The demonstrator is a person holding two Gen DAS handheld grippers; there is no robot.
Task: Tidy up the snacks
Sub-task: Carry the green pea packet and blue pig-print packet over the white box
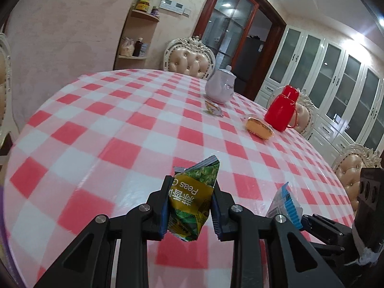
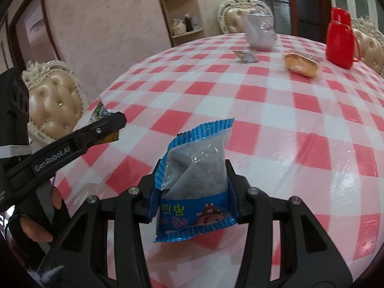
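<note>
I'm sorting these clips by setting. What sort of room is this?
Most likely a home dining room: a round table under a checked tablecloth, ornate padded chairs around it, and white glass-fronted cabinets along the wall.

The left gripper (image 1: 190,189) holds the pea packet (image 1: 192,201) above the near part of the table (image 1: 96,124), and just to its right the right gripper (image 2: 192,180) holds the clear-windowed snack bag (image 2: 195,182) at about the same level. Far across the table stands the teapot (image 1: 219,87), with a small wrapper (image 1: 212,109) lying before it. To the right of those lies a wrapped cake (image 1: 259,127), just beside the flask (image 1: 283,110) at the far right edge, chairs (image 1: 189,58) behind.
</note>
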